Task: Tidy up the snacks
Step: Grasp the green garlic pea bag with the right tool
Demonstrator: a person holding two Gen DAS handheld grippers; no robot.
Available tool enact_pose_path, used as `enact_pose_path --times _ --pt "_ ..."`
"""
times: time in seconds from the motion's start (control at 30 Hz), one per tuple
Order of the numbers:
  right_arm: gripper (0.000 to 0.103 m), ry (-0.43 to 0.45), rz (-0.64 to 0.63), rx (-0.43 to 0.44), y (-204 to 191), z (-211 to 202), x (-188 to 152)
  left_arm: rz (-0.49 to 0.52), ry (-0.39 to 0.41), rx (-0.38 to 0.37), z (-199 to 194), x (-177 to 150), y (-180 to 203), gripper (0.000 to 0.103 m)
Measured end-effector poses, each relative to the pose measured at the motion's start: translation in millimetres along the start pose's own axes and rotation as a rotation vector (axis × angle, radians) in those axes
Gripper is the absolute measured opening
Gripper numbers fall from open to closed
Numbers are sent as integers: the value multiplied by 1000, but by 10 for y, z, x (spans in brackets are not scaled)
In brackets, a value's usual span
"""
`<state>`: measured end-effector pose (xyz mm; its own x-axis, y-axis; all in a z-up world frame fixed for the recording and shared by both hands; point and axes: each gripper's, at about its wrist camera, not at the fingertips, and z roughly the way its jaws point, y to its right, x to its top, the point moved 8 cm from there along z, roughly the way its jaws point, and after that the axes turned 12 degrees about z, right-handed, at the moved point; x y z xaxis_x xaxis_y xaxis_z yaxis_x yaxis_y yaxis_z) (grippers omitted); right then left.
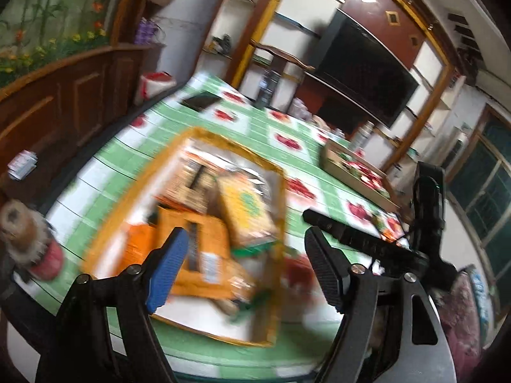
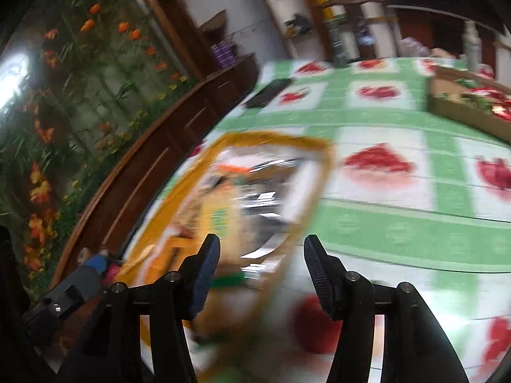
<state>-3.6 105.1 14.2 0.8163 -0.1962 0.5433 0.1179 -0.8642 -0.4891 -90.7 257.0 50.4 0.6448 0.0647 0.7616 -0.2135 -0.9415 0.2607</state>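
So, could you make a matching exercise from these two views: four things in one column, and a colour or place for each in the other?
Things:
1. basket rim
2. tablecloth
3. cardboard box
4. television

Descriptions:
A. green and white with red fruit
B. dark screen beyond the table
C. yellow-orange
D. far side of the table, holding red packets

Pairs: 1-C, 2-A, 3-D, 4-B

Worktop (image 1: 242,127) in green-checked cloth with red fruit; near edge, yellow-rimmed basket of snacks (image 1: 281,198); far side, cardboard tray (image 1: 335,162), dark flat device (image 1: 201,100), bottle (image 1: 266,89)
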Motion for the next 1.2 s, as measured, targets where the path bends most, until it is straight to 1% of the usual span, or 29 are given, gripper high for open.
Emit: enact_pose_path --times 0.03,0.1,0.13,0.23,0.3,0.4,0.47,0.53,0.57,0.6,0.63,0.67,0.73,0.77,0.83,0.9,0.93,0.97,1.0,1.03,1.07,1.1,1.13,1.17,1.2 --pt "59 16 17 -24 162 -82 50 -13 -10 -34 7 -26 93 78" --pt "61 40 79 -85 613 -253 178 -16 -9 -100 -4 -69 309 78" --pt "61 51 107 -113 832 -329 236 3 -12 -137 3 -97 477 78" --pt "61 108 202 -221 1590 -636 420 67 -38 -205 81 -160 829 78" --pt "62 166 295 -291 2125 -882 541 89 -71 -224 164 -211 966 78" --pt "63 239 421 -376 2784 -1161 675 73 -107 -236 261 -251 1021 78" --pt "63 245 481 -399 3087 -1216 712 54 -111 -237 279 -250 1006 78" --pt "62 229 506 -403 3255 -1181 727 39 -107 -232 262 -247 985 78" --pt "60 212 502 -410 3305 -1144 724 36 -106 -227 252 -252 975 78" --pt "52 190 497 -413 3326 -1092 706 36 -105 -224 234 -273 979 78" --pt "39 171 493 -405 3306 -1042 675 35 -106 -222 239 -277 978 78" --pt "38 145 477 -390 3232 -966 623 33 -107 -222 248 -292 979 78" --pt "38 124 426 -374 3051 -881 578 34 -121 -231 285 -320 1009 78" --pt "38 102 392 -354 2900 -809 528 35 -126 -237 308 -337 1027 78" --pt "38 64 353 -308 2645 -689 456 44 -137 -245 330 -370 1060 78" --pt "39 12 317 -235 2359 -554 397 54 -141 -249 337 -381 1071 78" --pt "38 2 312 -201 2261 -539 404 55 -139 -251 334 -371 1068 78" --pt "38 19 305 -181 2200 -584 467 57 -137 -252 338 -366 1060 78" --pt "41 60 300 -194 2205 -659 556 59 -135 -252 343 -366 1050 78" --pt "53 105 297 -222 2229 -738 643 58 -137 -255 356 -367 1043 78" --pt "63 159 299 -268 2313 -831 764 53 -143 -262 382 -377 1037 78" --pt "79 209 301 -317 2424 -910 881 51 -148 -264 400 -381 1034 78" --pt "82 239 297 -362 2505 -945 968 49 -156 -266 427 -387 1033 78" --pt "82 246 286 -411 2604 -933 1052 50 -163 -267 453 -394 1038 78" --pt "82 227 270 -448 2689 -868 1119 53 -169 -268 472 -398 1044 78"
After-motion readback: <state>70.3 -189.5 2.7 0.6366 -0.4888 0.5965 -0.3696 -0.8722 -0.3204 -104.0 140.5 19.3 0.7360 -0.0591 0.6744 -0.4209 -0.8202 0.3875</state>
